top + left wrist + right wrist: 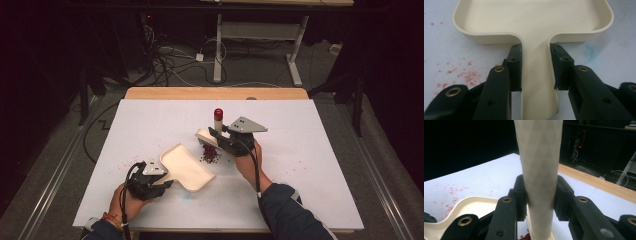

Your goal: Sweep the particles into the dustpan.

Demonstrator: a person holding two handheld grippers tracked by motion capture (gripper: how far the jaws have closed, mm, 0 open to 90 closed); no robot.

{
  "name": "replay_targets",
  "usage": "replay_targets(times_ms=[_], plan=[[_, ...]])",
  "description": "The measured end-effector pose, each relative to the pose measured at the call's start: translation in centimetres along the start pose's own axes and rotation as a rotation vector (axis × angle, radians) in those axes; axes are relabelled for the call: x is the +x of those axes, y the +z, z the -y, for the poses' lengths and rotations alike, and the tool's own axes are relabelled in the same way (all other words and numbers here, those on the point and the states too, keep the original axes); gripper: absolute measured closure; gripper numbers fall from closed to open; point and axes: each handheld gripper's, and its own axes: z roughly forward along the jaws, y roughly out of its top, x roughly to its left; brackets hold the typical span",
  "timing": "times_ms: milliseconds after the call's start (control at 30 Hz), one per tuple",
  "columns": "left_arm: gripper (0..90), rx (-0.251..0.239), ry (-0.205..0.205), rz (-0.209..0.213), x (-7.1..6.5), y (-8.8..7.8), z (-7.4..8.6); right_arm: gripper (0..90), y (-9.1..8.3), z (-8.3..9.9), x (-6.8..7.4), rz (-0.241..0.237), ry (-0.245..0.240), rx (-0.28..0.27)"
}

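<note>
dustpan (534, 22) handle clamped by left gripper (535, 67), brush (540, 170) by right.

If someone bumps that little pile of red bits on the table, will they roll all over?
Probably yes. The pile of small dark red pieces sits loose on the flat white table, so a bump would likely scatter it. Red specks already dot the table, suggesting they spread easily. They look light.

Cream dustpan (186, 168), dark-red beads (210, 154), white table (310, 165) w/ red specks.
</note>
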Motion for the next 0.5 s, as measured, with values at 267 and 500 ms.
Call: replay_targets(times_ms=[267,500], plan=[[63.8,0.011,-0.003,-0.012,-0.6,0.5,-0.4,68.4,-0.1,0.0,1.5,0.003,-0.018,0.012],[63.7,0.024,-0.003,-0.015,-1.3,1.2,-0.8,68.2,-0.3,0.1,2.9,0.011,-0.014,0.016]])
